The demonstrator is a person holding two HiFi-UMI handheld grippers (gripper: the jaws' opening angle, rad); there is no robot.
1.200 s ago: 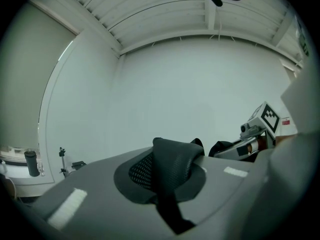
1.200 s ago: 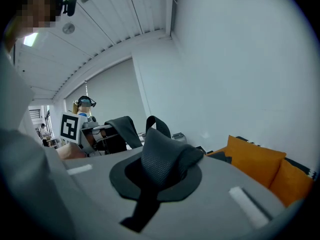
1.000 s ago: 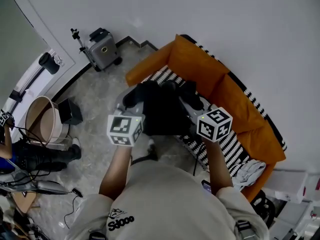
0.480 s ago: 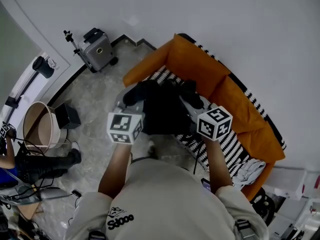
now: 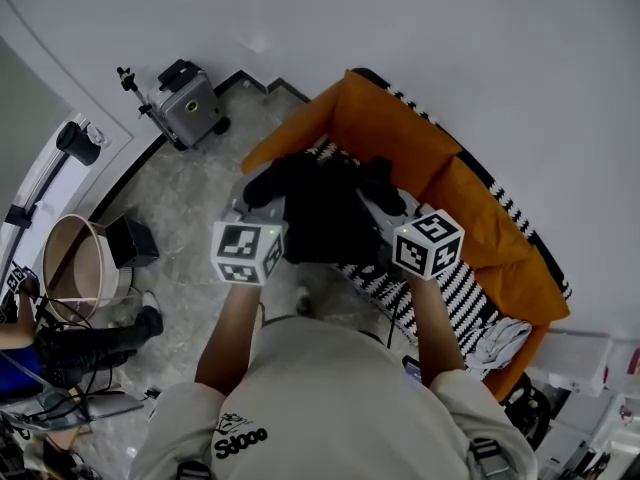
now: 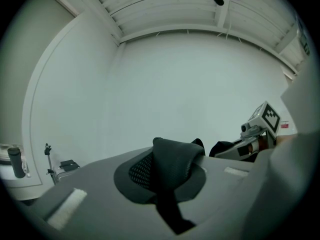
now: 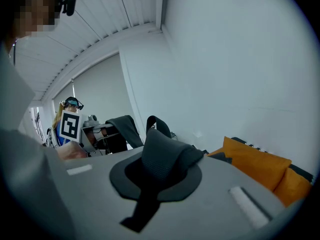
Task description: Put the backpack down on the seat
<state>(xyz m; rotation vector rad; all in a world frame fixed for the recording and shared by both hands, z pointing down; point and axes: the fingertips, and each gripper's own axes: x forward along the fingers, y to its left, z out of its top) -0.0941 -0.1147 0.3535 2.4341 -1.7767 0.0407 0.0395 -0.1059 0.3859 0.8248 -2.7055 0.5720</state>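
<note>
Looking down in the head view, a person holds the black backpack (image 5: 325, 218) between the left gripper (image 5: 258, 226) and the right gripper (image 5: 395, 223). The backpack hangs over the front part of the striped seat (image 5: 455, 288) of an orange sofa (image 5: 400, 133); whether it touches the seat I cannot tell.

In the left gripper view, the jaws are clenched on a black mesh strap (image 6: 167, 166) of the backpack.

In the right gripper view, the jaws are likewise pressed together on a black padded strap (image 7: 162, 156), with the orange sofa at the right.
</note>
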